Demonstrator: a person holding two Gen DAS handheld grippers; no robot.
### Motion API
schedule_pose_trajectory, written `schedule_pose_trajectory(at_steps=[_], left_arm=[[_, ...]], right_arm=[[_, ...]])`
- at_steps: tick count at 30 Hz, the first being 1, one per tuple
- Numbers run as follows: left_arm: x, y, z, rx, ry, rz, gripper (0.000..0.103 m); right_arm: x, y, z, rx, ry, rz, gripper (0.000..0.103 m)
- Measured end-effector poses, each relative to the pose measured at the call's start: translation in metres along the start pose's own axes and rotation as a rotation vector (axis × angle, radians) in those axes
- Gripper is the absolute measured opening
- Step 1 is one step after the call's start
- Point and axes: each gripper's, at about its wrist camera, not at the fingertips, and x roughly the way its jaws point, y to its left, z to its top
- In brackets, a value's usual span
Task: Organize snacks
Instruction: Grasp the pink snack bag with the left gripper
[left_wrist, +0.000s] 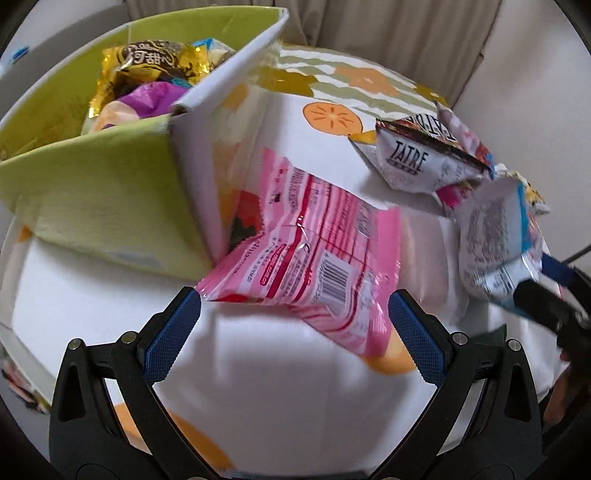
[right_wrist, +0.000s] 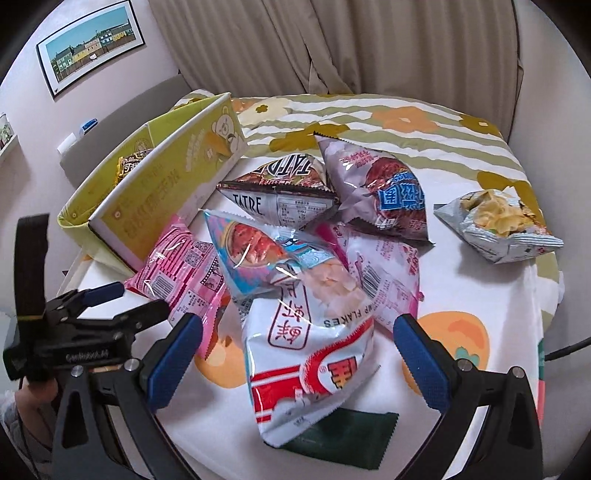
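My left gripper (left_wrist: 295, 314) is open, its blue pads either side of the near edge of a pink snack bag (left_wrist: 314, 254) that leans against a green cardboard box (left_wrist: 110, 206). The box holds a gold packet (left_wrist: 147, 62) and other snacks. My right gripper (right_wrist: 299, 336) is open around a white, red and blue shrimp flakes bag (right_wrist: 306, 332), with neither pad touching it. In the right wrist view the left gripper (right_wrist: 122, 301) sits at the pink bag (right_wrist: 181, 266). The right gripper (left_wrist: 546, 291) shows at the edge of the left wrist view.
A TATRE bag (right_wrist: 280, 195), a lilac bag (right_wrist: 380, 184), a pink-white bag (right_wrist: 391, 284) and an opened chips bag (right_wrist: 498, 225) lie on the floral tablecloth (right_wrist: 406, 122). A dark green packet (right_wrist: 343, 439) lies under the shrimp bag. Curtains hang behind the table.
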Motion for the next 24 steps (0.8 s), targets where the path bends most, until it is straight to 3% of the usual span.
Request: schedule_pose_trajectory(at_steps=[9,13,15,22,24], left_arm=[[0.037,-0.003,0.007,-0.116,0.044,-0.026,0.101],[0.042,-0.003,0.010,-0.164,0.019,-0.045,0.100],[0.044,-0.002,0.012,-0.172,0.009,-0.048,0.090],[0.039,-0.005,0.006,-0.149,0.004,-0.051,0.071],[0.037,-0.006,0.002,-0.149,0.002,-0.068,0.061]], right_arm=[[0.015,0.002,0.004,-0.023,0.007,-0.019,0.103],[0.018,0.000,0.006,-0.037,0.007,-0.020,0.103],[0.020,0.000,0.006,-0.042,0.012,-0.020,0.103],[0.028,0.002,0.003,-0.067,0.025,-0.033,0.103],[0.030,0.001,0.002,-0.066,0.029,-0.029,0.103]])
